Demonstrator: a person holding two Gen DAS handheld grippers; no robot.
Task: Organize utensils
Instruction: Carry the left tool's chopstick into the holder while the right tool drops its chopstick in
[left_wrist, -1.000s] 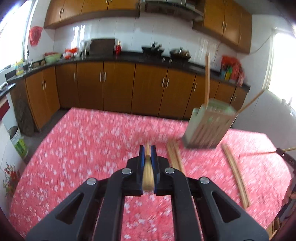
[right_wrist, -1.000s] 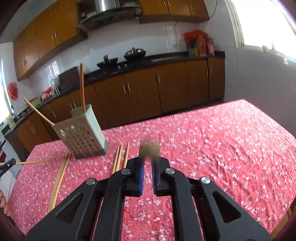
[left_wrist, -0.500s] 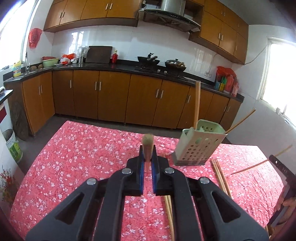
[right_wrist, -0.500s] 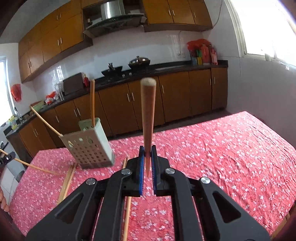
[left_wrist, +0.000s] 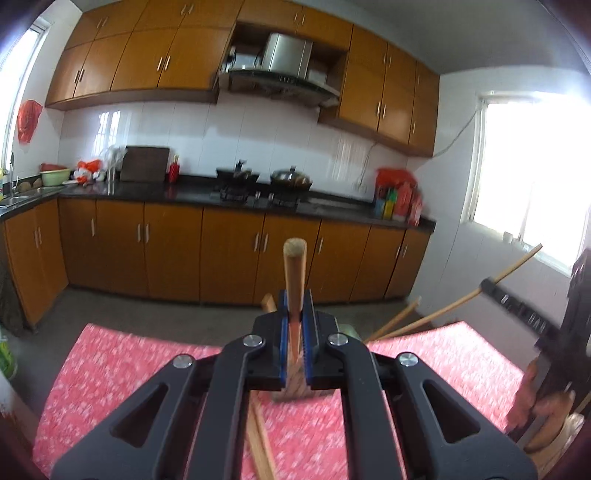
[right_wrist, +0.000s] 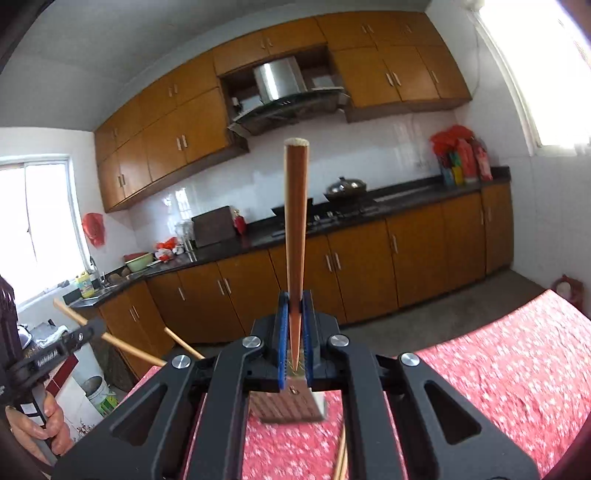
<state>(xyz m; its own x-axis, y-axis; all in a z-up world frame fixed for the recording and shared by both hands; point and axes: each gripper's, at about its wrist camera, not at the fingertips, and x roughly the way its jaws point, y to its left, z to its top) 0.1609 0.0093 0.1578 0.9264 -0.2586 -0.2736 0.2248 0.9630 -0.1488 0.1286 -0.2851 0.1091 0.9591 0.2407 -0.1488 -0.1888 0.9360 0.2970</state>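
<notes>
Utensil holder (left_wrist: 291, 387): mostly hidden behind the left gripper's fingers (left_wrist: 282, 347).
Loose chopsticks (left_wrist: 260, 443): cut off by the bottom edge.
Tablecloth (left_wrist: 110, 369): pattern smeared by blur.
Holder base (right_wrist: 288, 408): blurred, perforations unreadable.

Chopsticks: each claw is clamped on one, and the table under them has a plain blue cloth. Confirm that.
Not quite. Both the left claw and right claw do clamp a chopstick, but the tablecloth is red with small white flowers, not plain blue; the right wrist view shows it.
</notes>
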